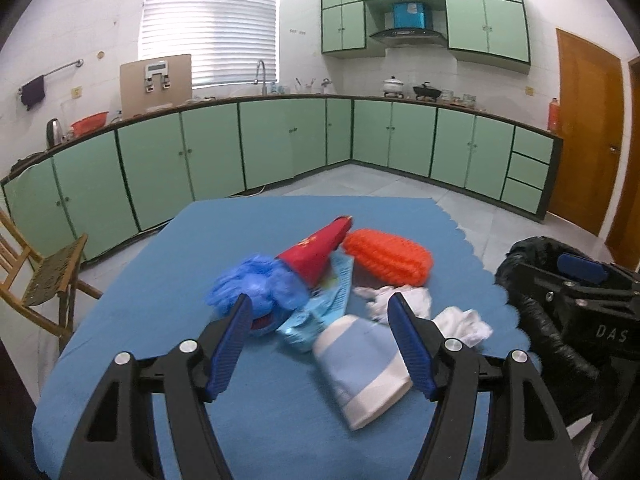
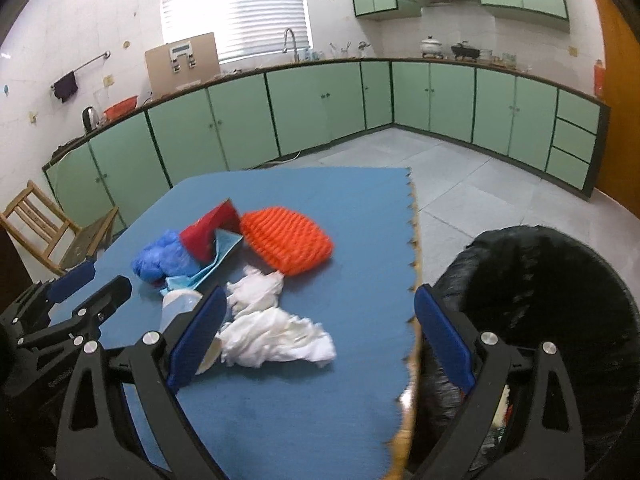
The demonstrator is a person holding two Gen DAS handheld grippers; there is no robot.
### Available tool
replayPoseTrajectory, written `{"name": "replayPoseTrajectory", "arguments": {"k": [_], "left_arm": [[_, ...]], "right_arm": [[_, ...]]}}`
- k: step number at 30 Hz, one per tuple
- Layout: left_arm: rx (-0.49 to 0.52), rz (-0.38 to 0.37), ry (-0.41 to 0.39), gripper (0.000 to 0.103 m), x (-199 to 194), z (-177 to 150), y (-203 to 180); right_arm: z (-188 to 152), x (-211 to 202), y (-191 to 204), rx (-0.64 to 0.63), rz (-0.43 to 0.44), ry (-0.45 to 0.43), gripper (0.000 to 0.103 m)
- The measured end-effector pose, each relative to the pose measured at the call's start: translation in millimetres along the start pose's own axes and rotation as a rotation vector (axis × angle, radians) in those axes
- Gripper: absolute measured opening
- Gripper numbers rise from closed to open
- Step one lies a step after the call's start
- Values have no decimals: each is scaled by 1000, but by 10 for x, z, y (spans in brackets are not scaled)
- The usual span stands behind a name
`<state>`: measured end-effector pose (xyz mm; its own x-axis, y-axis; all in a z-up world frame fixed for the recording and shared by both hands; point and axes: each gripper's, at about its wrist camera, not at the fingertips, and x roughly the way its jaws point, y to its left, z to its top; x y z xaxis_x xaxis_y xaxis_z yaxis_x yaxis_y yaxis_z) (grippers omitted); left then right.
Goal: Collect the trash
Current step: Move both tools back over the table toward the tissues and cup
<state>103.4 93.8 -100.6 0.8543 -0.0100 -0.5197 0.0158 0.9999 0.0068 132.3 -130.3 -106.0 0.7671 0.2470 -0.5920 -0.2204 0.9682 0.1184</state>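
Note:
A pile of trash lies on the blue table mat: a blue plastic wad, a red paper cone, an orange foam net, a light blue wrapper, a blue-and-white paper cup on its side, and crumpled white tissues. My left gripper is open, just above the cup and wrapper. My right gripper is open, over the white tissues near the table's right edge. The orange net and cup also show there.
A bin lined with a black bag stands on the floor beside the table's right edge; it also shows in the left wrist view. A wooden chair stands left of the table. Green kitchen cabinets line the far walls.

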Motion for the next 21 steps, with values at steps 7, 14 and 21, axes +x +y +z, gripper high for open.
{"name": "replayPoseTrajectory", "arguments": {"k": [7,14,21], "left_arm": [[-20,22,24,69,95,-54,117],[-24,29,35,69,160,-123,180],[-30,30,54,69,215,-201,205]], "right_arm": [[-107,273,142,-14,12,51,92],[-189,465,169,-22,31,104,92],[-256,574,181,-32,48,136,87]]}}
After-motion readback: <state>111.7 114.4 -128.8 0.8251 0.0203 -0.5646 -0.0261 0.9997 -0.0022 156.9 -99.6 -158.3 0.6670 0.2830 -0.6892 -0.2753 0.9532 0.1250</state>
